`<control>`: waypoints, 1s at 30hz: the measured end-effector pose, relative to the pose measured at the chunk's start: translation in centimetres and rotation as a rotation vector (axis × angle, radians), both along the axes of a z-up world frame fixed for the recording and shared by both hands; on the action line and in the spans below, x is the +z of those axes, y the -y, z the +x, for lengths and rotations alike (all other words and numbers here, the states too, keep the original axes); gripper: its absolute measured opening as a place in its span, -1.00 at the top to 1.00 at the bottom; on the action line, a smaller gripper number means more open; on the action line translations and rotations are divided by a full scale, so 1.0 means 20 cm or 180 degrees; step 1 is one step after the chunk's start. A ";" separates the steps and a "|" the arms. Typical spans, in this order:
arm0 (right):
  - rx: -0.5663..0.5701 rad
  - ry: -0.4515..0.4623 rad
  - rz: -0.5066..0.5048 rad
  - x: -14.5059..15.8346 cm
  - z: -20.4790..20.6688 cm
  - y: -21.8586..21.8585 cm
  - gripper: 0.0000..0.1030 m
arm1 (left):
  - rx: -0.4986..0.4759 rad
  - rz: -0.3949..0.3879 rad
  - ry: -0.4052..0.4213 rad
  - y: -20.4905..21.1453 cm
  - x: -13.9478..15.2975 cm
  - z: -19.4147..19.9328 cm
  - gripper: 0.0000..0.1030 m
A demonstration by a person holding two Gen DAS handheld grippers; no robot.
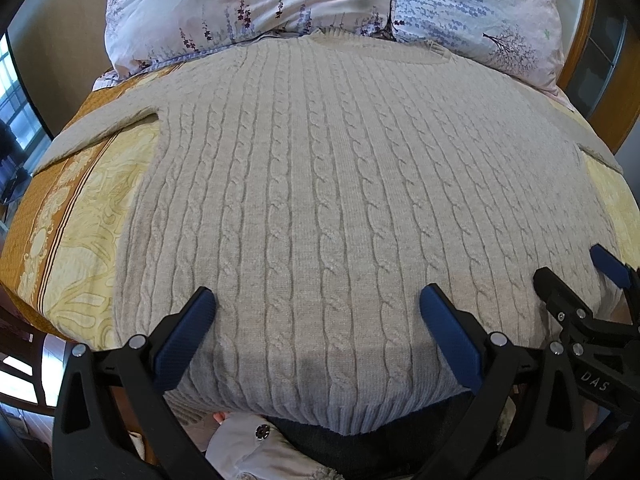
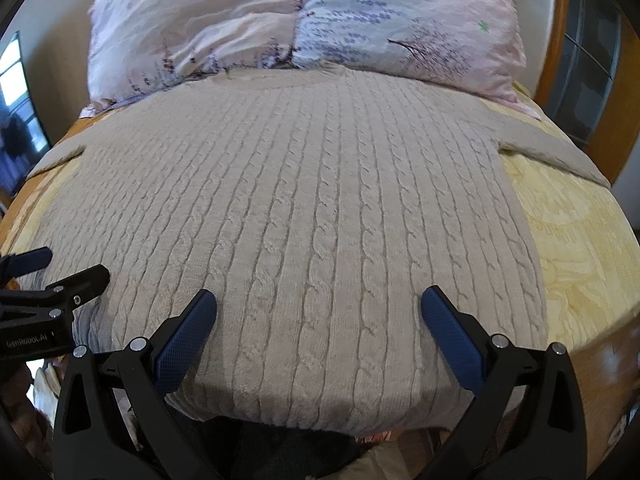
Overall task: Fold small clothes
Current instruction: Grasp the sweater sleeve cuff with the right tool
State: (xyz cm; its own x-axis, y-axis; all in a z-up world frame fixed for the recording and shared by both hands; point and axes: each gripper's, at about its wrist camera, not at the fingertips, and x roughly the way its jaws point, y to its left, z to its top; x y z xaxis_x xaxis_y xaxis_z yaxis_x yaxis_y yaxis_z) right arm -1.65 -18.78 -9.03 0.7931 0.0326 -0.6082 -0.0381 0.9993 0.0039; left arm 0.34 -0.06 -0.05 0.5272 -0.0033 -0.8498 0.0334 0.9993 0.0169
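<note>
A: Where is the sweater [image 1: 340,208]?

B: Spread flat on the bed [image 1: 80,216], front up, collar against the flowered pillows [image 1: 280,0] at the far end. Its sleeves run out to both sides over the yellow patterned bedspread, and the ribbed hem hangs at the near edge

A: And the left tool [image 1: 318,306]?

B: Spread wide, gripping nothing, poised above the hem near the sweater's left half

A: The right tool [image 2: 319,306]?

B: Also released, fingers well apart, over the hem toward the right half. Each tool shows at the edge of the other's view, side by side
</note>
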 end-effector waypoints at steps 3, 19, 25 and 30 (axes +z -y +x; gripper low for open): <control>0.0155 0.0168 -0.0003 -0.01 -0.02 0.02 -0.97 | -0.0053 0.0009 0.0033 0.00 0.00 0.00 -0.97; -0.0664 0.0241 0.1243 0.21 0.26 0.79 -0.67 | -0.0300 -0.0017 0.0207 -0.02 0.06 0.22 -0.97; -0.1462 0.0160 0.2003 0.21 0.38 1.35 -0.30 | -0.0338 -0.0278 0.0323 -0.07 0.14 0.35 -0.97; -0.1879 0.0106 0.2456 0.14 0.45 1.64 -0.12 | -0.0339 -0.0117 0.0542 -0.07 0.21 0.43 -0.97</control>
State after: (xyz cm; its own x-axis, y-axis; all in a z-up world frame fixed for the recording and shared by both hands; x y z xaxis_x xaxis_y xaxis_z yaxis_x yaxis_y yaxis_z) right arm 7.38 -51.53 -6.15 0.8262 0.0044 -0.5634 0.4565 0.5809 0.6739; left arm 8.89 1.25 4.10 0.6582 -0.0959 -0.7467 0.1386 0.9903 -0.0050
